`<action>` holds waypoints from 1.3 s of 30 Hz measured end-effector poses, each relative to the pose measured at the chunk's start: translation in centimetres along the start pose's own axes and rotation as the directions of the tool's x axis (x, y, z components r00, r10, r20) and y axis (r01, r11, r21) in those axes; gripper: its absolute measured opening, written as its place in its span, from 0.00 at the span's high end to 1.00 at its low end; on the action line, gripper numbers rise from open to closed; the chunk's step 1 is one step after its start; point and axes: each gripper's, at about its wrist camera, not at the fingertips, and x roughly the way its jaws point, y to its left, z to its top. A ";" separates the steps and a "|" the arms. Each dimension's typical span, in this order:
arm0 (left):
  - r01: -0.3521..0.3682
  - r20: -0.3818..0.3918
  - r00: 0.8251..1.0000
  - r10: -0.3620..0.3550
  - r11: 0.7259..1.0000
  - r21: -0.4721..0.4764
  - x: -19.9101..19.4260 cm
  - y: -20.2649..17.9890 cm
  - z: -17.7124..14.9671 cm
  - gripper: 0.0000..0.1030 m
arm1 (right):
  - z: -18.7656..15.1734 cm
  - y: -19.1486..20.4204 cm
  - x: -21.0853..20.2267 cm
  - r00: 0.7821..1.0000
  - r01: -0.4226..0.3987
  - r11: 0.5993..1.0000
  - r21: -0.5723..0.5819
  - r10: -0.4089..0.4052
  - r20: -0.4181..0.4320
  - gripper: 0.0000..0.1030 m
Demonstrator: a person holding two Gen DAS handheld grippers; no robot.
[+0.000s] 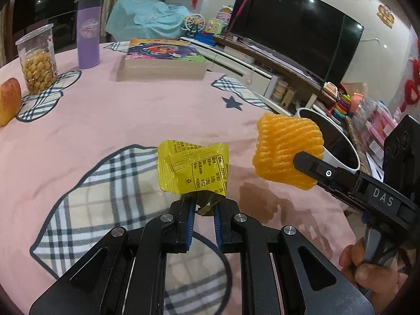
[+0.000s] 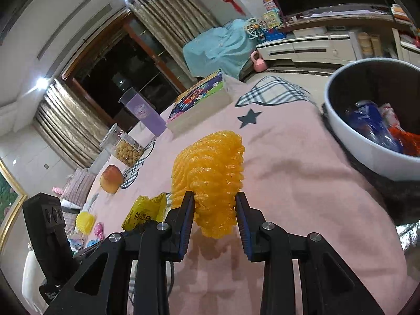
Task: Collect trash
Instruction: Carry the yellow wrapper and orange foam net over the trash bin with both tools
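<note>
My left gripper (image 1: 204, 204) is shut on a crumpled yellow wrapper (image 1: 194, 168) and holds it above the pink tablecloth. The wrapper also shows in the right wrist view (image 2: 145, 211). My right gripper (image 2: 215, 204) is shut on an orange foam fruit net (image 2: 210, 181) and holds it above the cloth. In the left wrist view the net (image 1: 287, 149) hangs at the right, just in front of the white trash bin (image 1: 349, 162). The bin (image 2: 349, 141) stands off the table's right edge and holds blue and orange wrappers.
On the round table: a jar of popcorn (image 1: 36, 60), a purple tumbler (image 1: 88, 31), an apple (image 1: 9, 99) and a boxed book (image 1: 165, 60). A TV (image 1: 294, 26) and toy shelves stand beyond the table edge. A yellow foam net (image 2: 85, 221) lies far left.
</note>
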 end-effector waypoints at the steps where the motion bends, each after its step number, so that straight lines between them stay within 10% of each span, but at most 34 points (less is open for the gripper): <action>1: 0.001 0.000 1.000 -0.001 1.000 0.003 0.0 -0.2 0.0 0.89 | -0.2 -0.1 -0.2 1.000 0.002 1.000 0.002 -0.002 0.002 0.69; 39: 0.145 -0.056 0.989 -0.137 0.971 0.188 2.0 -11.1 1.2 0.89 | 0.2 -5.5 -8.4 0.983 0.094 0.990 0.108 -0.109 0.149 0.69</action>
